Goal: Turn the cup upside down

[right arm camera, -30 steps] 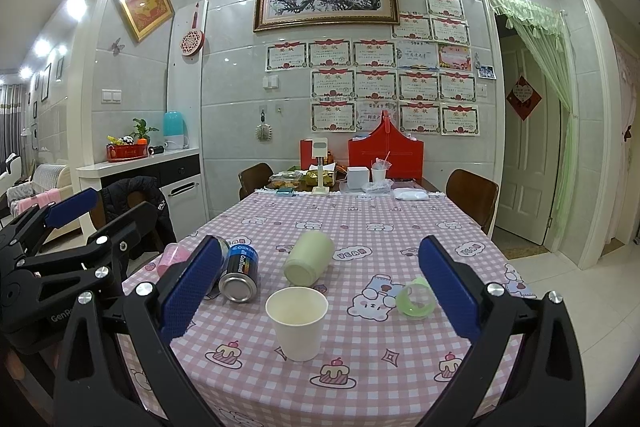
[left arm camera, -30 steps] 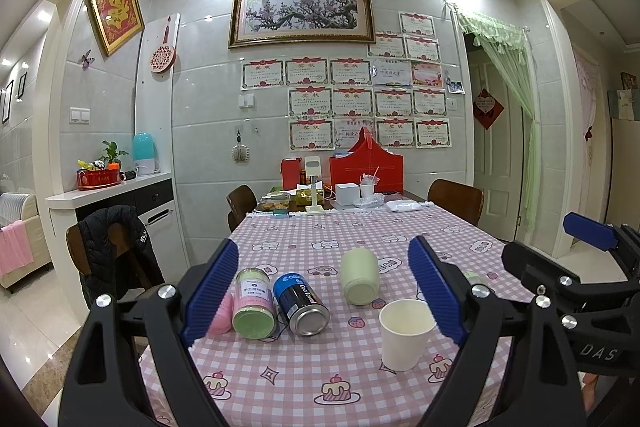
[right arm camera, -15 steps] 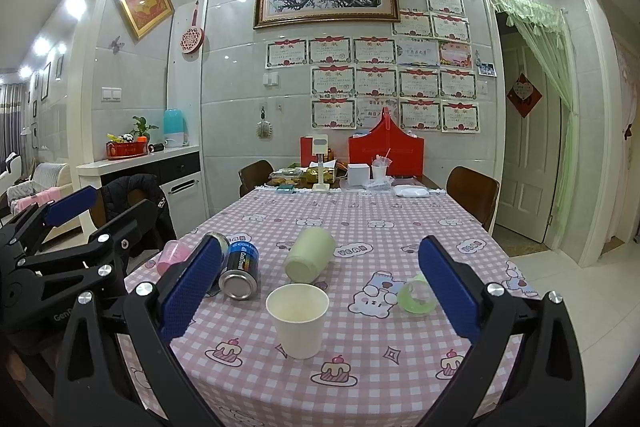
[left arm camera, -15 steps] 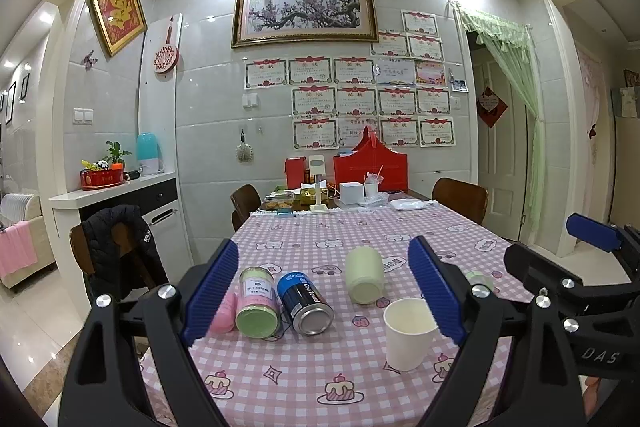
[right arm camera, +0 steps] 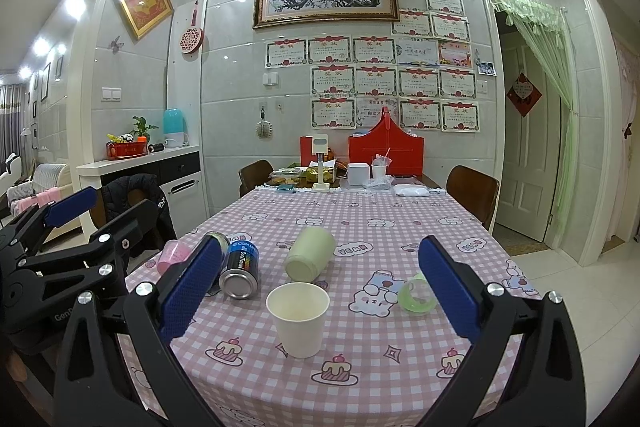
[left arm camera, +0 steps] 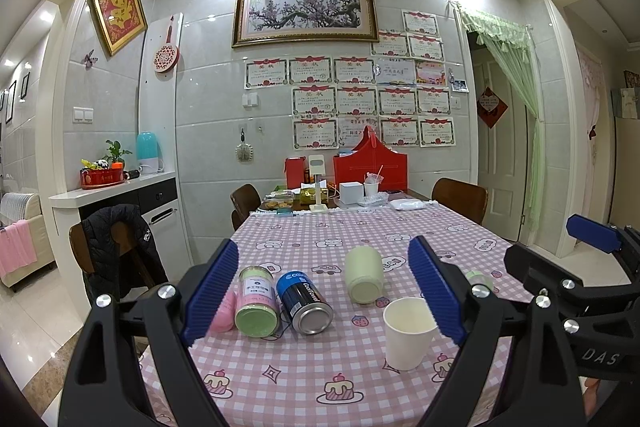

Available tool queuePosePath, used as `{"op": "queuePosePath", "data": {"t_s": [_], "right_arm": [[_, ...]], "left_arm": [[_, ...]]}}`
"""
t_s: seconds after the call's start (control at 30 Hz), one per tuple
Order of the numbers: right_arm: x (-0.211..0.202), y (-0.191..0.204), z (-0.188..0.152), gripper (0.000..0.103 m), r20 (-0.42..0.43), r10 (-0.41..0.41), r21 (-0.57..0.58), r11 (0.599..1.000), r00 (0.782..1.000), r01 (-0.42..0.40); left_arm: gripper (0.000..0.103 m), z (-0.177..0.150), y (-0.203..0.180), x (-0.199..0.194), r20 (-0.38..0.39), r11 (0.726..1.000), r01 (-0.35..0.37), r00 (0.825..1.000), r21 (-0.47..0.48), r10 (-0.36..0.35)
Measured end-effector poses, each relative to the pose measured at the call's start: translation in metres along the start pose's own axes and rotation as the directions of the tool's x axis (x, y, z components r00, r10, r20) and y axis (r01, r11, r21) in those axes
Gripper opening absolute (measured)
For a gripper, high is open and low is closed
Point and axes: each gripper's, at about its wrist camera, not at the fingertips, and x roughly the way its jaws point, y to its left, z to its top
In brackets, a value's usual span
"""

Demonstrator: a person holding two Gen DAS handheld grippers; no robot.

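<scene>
Little has moved since a second ago: both views have crept slightly closer to the cup. Right tool (right arm camera: 318, 291) spread wide, empty, above near desk edge; left tool (left arm camera: 324, 293) likewise. White paper cup (right arm camera: 298, 319) upright on checked desk (right arm camera: 380, 227), between right fingers; blue can (right arm camera: 240, 267) lying beside

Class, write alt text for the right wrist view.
A white paper cup stands upright, mouth up, on a pink checked tablecloth, framed between the open right hand-held gripper. Behind it lie a blue can and a pale green jar.
</scene>
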Motion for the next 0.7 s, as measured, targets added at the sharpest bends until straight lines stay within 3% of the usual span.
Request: {"op": "queuePosePath", "data": {"t_s": [0.7], "right_arm": [[0.0068, -0.0025, -0.0038, 0.095, -0.016, -0.011, 0.008, 1.000, 1.000, 0.011]], "left_arm": [[0.085, -0.0088, -0.0067, 0.0086, -0.016, 1.000, 0.001, 1.000, -0.002, -0.001]]}}
